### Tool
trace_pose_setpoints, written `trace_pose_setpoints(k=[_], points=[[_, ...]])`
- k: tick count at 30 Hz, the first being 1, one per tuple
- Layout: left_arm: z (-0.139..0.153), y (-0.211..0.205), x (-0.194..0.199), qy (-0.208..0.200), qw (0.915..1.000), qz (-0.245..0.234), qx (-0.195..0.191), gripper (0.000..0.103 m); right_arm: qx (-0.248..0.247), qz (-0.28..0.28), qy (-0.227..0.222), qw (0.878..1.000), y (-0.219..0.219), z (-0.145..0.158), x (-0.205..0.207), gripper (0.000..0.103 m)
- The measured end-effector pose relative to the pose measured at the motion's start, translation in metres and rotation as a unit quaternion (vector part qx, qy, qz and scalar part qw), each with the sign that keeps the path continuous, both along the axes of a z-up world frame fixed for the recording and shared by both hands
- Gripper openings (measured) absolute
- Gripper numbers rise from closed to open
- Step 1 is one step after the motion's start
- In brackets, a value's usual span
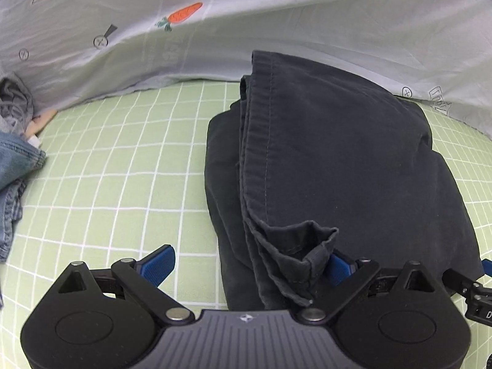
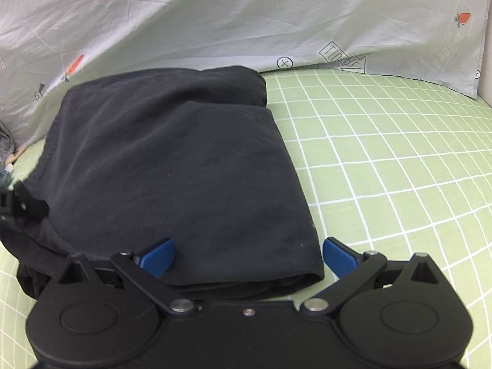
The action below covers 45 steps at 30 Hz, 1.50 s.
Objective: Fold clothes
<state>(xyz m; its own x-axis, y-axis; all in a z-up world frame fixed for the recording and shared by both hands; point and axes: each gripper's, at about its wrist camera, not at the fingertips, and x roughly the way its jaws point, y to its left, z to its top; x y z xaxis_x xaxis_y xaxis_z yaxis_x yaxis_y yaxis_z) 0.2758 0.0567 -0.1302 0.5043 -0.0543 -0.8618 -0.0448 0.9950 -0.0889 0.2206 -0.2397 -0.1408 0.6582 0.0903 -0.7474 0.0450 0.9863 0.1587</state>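
left claw wide open around dark trousers hem, right claw wide open straddling folded edge

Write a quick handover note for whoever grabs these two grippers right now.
Left claw: open, at the near left edge of the folded dark trousers, a loose hem corner against its right finger.
Right claw: open, straddling the near right corner of the bundle.
Trousers lie folded on the green checked sheet.
Left: tuck that corner; blue denim at far left looks unfolded.
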Motion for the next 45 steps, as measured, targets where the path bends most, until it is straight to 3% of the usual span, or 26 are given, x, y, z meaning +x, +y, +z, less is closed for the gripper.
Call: trace_pose_setpoints(k=[7, 14, 16, 17, 18, 19, 20, 23, 24, 28, 32, 38, 42, 45], points=[[-0.033, 0.038, 0.007, 0.024, 0.9896, 0.012, -0.142, 0.103, 0.012, 0.038, 0.011, 0.999, -0.013, 0.000, 0.049, 0.103], [-0.040, 0.038, 0.010, 0.000, 0.9841, -0.021, -0.176, 0.102, 0.112, 0.025, 0.052, 0.992, -0.032, -0.020, 0.086, 0.101], [-0.040, 0.037, 0.012, -0.005, 0.9797, -0.025, -0.199, 0.088, 0.127, 0.028, 0.054, 0.990, -0.034, -0.022, 0.086, 0.094], [-0.039, 0.036, 0.014, -0.005, 0.9782, -0.020, -0.207, 0.085, 0.131, 0.027, 0.052, 0.990, -0.034, -0.022, 0.084, 0.092], [-0.038, 0.033, 0.015, -0.005, 0.9787, -0.019, -0.204, 0.081, 0.136, 0.026, 0.050, 0.989, -0.035, -0.021, 0.082, 0.086], [-0.036, 0.031, 0.015, -0.009, 0.9785, -0.023, -0.204, 0.075, 0.143, 0.020, 0.044, 0.989, -0.039, -0.019, 0.079, 0.071], [-0.033, 0.028, 0.015, -0.015, 0.9782, -0.024, -0.206, 0.062, 0.150, 0.014, 0.039, 0.988, -0.042, -0.016, 0.076, 0.047], [-0.017, 0.008, 0.014, -0.032, 0.9858, -0.036, -0.161, 0.043, 0.179, -0.008, 0.020, 0.984, -0.056, -0.010, 0.065, 0.016], [-0.010, -0.001, 0.013, -0.041, 0.9866, -0.045, -0.152, 0.039, 0.189, -0.016, 0.012, 0.982, -0.061, -0.008, 0.062, 0.013], [0.022, -0.041, 0.011, -0.084, 0.9845, -0.091, -0.124, 0.032, 0.137, -0.030, -0.026, 0.990, -0.075, 0.017, 0.044, 0.007], [0.048, -0.099, 0.017, -0.117, 0.9738, -0.144, -0.132, 0.030, 0.142, -0.077, -0.064, 0.985, -0.129, 0.041, 0.026, 0.007], [0.046, -0.227, 0.038, -0.124, 0.9548, -0.219, -0.157, 0.030, 0.113, -0.136, -0.113, 0.978, -0.241, 0.057, 0.010, 0.007], [0.036, -0.321, 0.055, -0.124, 0.9409, -0.261, -0.176, 0.030, 0.101, -0.179, -0.125, 0.971, -0.328, 0.054, 0.017, 0.007], [0.026, -0.390, 0.069, -0.124, 0.9355, -0.274, -0.185, 0.030, 0.082, -0.193, -0.131, 0.969, -0.389, 0.050, 0.029, 0.007]])
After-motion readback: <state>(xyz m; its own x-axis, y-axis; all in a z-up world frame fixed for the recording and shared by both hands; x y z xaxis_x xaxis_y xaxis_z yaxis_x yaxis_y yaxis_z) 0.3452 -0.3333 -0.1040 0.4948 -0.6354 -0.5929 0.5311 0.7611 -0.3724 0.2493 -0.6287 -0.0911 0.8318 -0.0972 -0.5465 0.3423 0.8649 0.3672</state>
